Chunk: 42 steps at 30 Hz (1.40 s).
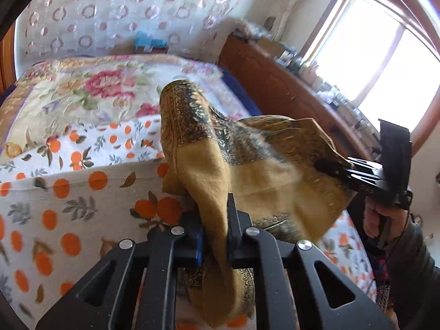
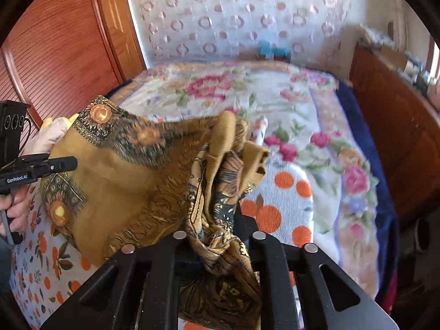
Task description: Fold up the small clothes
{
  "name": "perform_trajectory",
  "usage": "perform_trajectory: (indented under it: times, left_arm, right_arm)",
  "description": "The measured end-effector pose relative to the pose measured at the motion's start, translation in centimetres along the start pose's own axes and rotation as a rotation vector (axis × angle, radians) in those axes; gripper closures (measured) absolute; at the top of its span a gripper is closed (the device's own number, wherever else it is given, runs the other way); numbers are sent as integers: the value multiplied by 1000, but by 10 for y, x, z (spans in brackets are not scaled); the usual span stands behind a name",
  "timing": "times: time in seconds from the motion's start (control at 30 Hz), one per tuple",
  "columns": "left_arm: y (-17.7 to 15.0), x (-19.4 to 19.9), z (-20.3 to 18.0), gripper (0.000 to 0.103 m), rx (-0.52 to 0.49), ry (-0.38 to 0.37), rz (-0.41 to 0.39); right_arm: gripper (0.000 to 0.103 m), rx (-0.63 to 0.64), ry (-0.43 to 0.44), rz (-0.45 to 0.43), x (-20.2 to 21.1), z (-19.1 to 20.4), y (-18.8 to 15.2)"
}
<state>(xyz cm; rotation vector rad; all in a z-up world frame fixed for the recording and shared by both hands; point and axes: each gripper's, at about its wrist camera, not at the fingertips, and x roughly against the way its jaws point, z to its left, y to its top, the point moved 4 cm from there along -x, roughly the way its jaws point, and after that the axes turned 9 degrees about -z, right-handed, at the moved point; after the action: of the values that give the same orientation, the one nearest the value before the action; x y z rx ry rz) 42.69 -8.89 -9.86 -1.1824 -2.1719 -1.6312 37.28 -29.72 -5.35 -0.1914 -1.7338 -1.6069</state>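
We hold a black two-finger gripper in each hand, and both are clamped on the same piece of cloth. The left gripper [image 1: 214,220] has its jaws pinched tight on a bunched fold of a mustard-yellow scarf [image 1: 247,165], which rises between the fingers and spills down in front of the frame. The right gripper [image 2: 217,220] is likewise clenched on a gathered, crumpled corner of the scarf, whose dark patterned border twists between its fingers.

From each grip the scarf stretches across to the other tool. In the left wrist view the right gripper shows at the far right edge of the scarf, nipping a corner, with our right hand [image 1: 376,220] wrapped on its handle just below. In the right wrist view the left gripper shows at the far left edge of the scarf, with our left hand [image 2: 13,206] on the handle beneath.

The scarf hangs lifted between the two tools, its middle sagging, above a white sheet printed with oranges [image 1: 55,192]. Beyond the scarf lies a floral blanket [image 2: 220,88] with pink roses, and behind that a pale curtain with ring shapes [image 2: 233,13]. To the right of the scarf stands a brown wooden cabinet [image 1: 275,82] below a bright window [image 1: 371,55]; to its left, a reddish slatted wooden door [image 2: 55,41].
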Motion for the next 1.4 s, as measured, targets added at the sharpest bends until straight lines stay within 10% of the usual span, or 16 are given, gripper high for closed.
perform_trajectory:
  times: [0.27,0.63,0.9,1.23,1.4]
  left_arm:
    - [5,125,11,90,-16,23,-182]
    - [-43,276,110,90,121,247,-368]
    - [-85,285,152,90,233,306,-390]
    - [-105,276,169,91,255,383,-378]
    - [-118,271,185,91,247,471,-339]
  right_arm:
    - [94,146,95,-149,47,92,38]
    - [94,350,342,-216,12,273,93]
    - [94,497,403,-161,-52,370,120]
    - [91,522,385,-83,-148,389,151]
    - [61,456,336,-71,-178,392,153]
